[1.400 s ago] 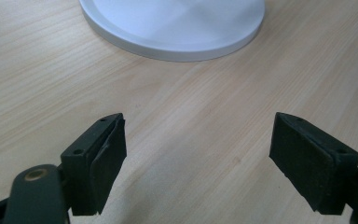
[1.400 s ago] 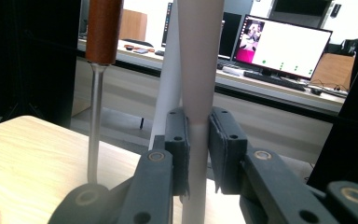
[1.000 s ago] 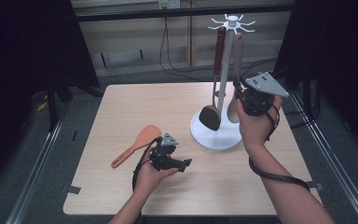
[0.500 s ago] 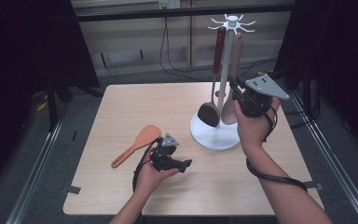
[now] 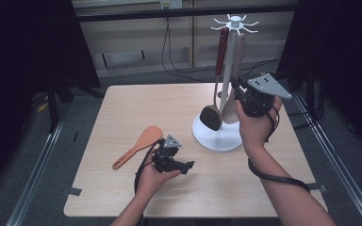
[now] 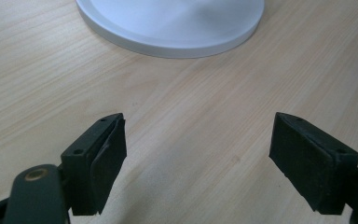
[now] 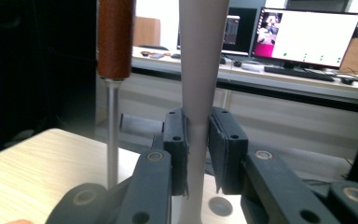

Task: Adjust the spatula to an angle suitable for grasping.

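1. Little has moved since the earlier frames: both hands sit where they were, and the dark ladle (image 5: 211,117) hangs on the rack as before.
2. We see the right gripper (image 7: 198,140) clamped on the beige utensil handle (image 7: 200,60), which hangs from the white rack (image 5: 234,21) beside the brown-handled ladle.
3. The left gripper (image 6: 198,154) rests low over the table (image 5: 122,103), its jaws wide and empty, just short of the rack's round base (image 6: 177,28).
4. The orange rice paddle (image 5: 139,146) lies flat, near the left hand.
5. To do this well, we judge the hanging utensil must be lifted straight and slowly, so its top clears the hook without swinging the ladle or tipping the rack.
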`<state>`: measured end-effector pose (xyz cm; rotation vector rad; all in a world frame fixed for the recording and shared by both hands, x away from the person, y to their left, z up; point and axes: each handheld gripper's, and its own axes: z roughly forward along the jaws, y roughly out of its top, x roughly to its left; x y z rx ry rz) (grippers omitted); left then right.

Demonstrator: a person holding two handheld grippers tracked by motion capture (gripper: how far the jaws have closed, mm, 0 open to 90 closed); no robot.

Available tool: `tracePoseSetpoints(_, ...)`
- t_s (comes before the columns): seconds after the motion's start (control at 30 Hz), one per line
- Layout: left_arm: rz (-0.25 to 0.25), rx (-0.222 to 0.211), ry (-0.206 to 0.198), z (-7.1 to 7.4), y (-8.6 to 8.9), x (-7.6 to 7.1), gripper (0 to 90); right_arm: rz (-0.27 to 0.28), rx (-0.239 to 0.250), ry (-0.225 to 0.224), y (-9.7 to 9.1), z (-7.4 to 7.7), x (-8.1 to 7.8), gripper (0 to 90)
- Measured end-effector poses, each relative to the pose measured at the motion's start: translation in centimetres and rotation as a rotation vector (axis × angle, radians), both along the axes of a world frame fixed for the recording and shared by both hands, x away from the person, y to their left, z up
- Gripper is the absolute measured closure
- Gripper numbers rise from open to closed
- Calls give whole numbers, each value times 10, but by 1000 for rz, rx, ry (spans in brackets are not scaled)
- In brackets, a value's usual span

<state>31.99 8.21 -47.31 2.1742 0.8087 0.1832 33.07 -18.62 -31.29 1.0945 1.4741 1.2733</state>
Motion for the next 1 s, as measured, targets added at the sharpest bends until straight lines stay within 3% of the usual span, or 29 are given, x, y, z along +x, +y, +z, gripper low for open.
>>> tracePoseSetpoints(0.2,2,-6,-1,0,0,0,186,12,5,-30,0,0,-2,725)
tracePoseSetpoints(0.23,-2,-10,-1,0,0,0,186,25,16,-56,0,2,-3,709)
tracePoseSetpoints(0.57,-4,1,1,-1,-1,0,186,47,53,-150,-8,16,-10,654)
tracePoseSetpoints(0.73,-8,3,10,-3,-2,0,186,53,57,-201,-12,23,-15,700)
tracePoseSetpoints(0.9,-10,-2,9,-3,-3,0,186,68,74,-238,-15,33,-16,849)
tracePoseSetpoints(1.0,-6,8,8,-3,-3,0,187,69,108,-253,-19,38,-16,900)
